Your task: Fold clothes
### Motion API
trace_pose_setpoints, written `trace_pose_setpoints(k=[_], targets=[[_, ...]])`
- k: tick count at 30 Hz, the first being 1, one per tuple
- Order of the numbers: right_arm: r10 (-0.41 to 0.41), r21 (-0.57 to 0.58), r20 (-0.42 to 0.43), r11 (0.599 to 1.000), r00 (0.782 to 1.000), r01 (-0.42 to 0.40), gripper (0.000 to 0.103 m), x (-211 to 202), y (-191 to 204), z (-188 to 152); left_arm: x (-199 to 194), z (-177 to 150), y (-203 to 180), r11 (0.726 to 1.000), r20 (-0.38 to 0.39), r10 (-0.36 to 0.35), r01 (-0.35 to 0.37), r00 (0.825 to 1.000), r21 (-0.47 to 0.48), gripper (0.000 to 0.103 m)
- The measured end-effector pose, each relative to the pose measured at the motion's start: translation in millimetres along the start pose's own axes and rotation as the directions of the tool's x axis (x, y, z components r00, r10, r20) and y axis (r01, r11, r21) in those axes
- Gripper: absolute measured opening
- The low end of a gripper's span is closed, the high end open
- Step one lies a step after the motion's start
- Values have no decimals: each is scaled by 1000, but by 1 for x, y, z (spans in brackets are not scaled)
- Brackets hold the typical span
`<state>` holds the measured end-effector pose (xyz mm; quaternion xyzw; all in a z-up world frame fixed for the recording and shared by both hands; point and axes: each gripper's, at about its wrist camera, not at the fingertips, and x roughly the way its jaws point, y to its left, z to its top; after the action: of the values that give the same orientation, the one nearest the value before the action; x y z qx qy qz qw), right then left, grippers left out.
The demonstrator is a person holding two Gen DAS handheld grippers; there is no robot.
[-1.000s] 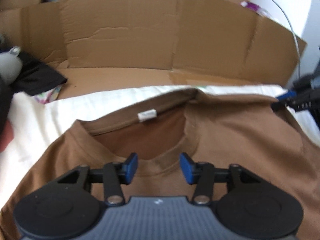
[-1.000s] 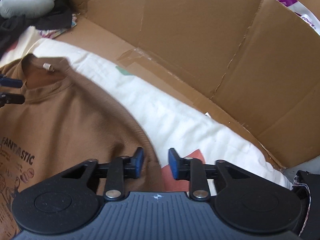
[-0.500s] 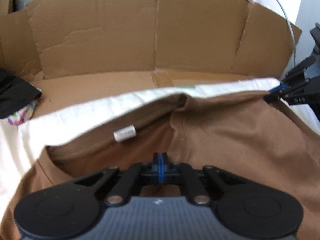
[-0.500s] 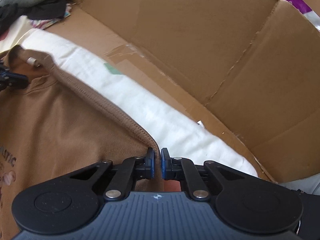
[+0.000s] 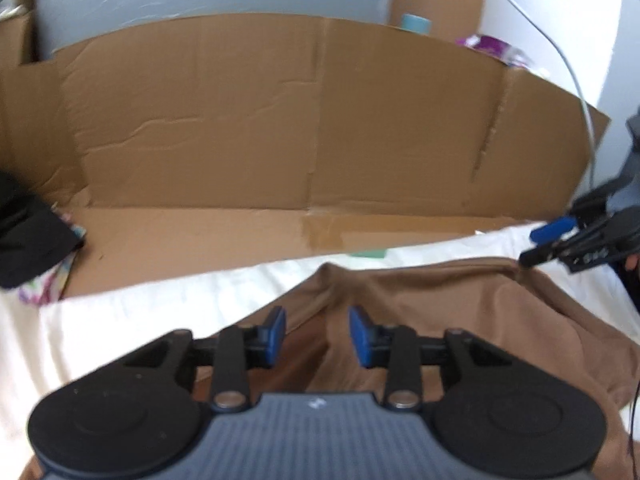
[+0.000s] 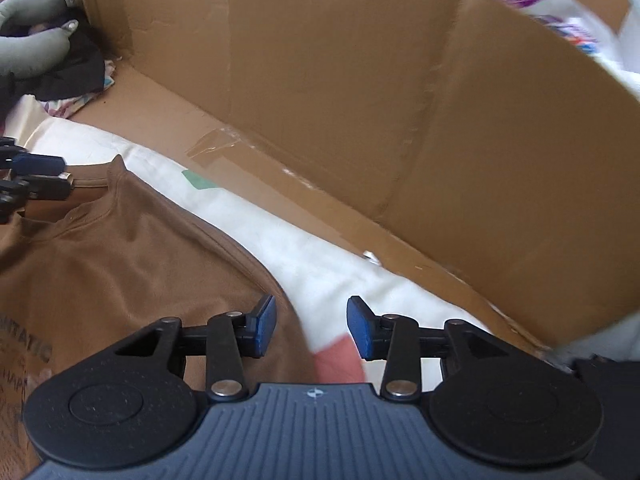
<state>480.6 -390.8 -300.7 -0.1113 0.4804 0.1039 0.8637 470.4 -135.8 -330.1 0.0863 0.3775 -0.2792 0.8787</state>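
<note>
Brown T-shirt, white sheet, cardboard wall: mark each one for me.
Brown T-shirt (image 6: 132,264): right wrist view, chest panel below the collar.
White sheet (image 5: 132,320): left wrist view, bare stretch left of the shirt.
Cardboard wall (image 5: 224,120): left wrist view, upright panel behind the sheet.

Setting: a lived-in room of a home, arranged ad hoc for laundry work. Evidence: a white padded sheet (image 5: 132,320) serves as the work surface, with a brown T-shirt (image 6: 132,264) spread on it. Flattened cardboard panels (image 5: 280,120) form an improvised backdrop along the far edge. A pile of dark clothing (image 6: 76,68) and a grey stuffed item (image 6: 32,40) lie at one side. A white cable (image 5: 568,68) hangs against a pale wall.
</note>
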Motion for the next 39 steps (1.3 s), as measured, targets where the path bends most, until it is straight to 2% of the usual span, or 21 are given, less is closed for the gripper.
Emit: trace_pose_setpoints(k=[3,9,13,18,23,26,28,32,36,39], targets=[[9,24,-30,1000,999,-8,46,-11,-10,-13,18,5,-9,999,-28,1,0,1000,43,38],[36,17,-119,999,992,-34,46,-28,-14,-43,54,11,-10,1000,-74,7,-7,997,0,35],[38,8,-128,999,991,-38,46,-42,-8,-58,63,18,-7,999,-66,10,-13,998,-46,32],[30,5,-119,1000,992,-29,46,-43,5,-73,70,23,-7,998,-60,5,-9,998,-58,24],[-9,23,-115,1000,993,12,46,-23,21,-77,78,26,-7,995,-57,19,-25,998,-101,24],[-77,-48,-140,996,987,71,46,-5,29,-79,77,29,-11,995,-45,35,-39,998,-96,24],[-94,-53,-148,995,984,87,44,-5,26,-78,73,31,-13,995,-32,39,-41,999,-88,24],[-136,-75,-129,989,982,127,33,-17,15,-70,66,31,-13,997,-16,45,-46,999,-70,24],[-177,-104,-117,981,977,165,30,-21,-5,-61,62,26,-14,997,-6,48,-48,999,-56,24],[-206,-115,-116,974,972,193,22,-17,-20,-55,62,22,-17,998,-9,49,-50,999,-38,24]])
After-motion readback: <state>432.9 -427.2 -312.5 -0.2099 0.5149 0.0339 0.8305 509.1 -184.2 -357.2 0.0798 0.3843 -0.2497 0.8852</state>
